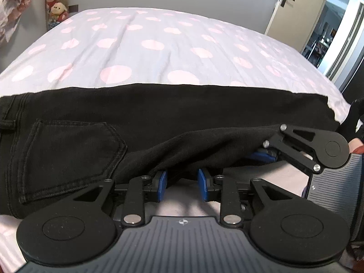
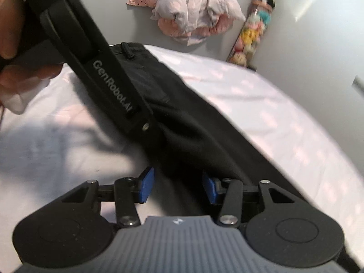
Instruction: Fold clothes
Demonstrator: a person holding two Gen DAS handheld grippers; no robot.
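Two grippers work at the near edge of a pair of black jeans [image 1: 159, 113] that lies stretched across a bed [image 1: 145, 45] covered in a pale sheet with pink spots; the back pocket [image 1: 66, 157] faces up toward the left of the left wrist view, and the waistband with a belt loop sits at the far left. The left gripper [image 1: 182, 185] has its blue pads [image 1: 162, 185] standing a narrow way apart, with a lifted fold of the black fabric draped down between and over them; whether the pads actually press on the cloth cannot be told. The right gripper [image 2: 177, 187] holds its blue pads [image 2: 145, 186] at a middling width, the edge of the jeans [image 2: 182, 118] running down between them, and the pads do not appear to squeeze it; in the left wrist view that same tool [image 1: 268, 152] sits to the right, its tips tucked under the raised fold. A hand [image 2: 13, 45] grips the other tool's handle at the upper left of the right wrist view. Crumpled pink and white cloth [image 2: 193, 16] lies beyond the bed, and soft toys [image 1: 56, 2] stand stacked by the wall.
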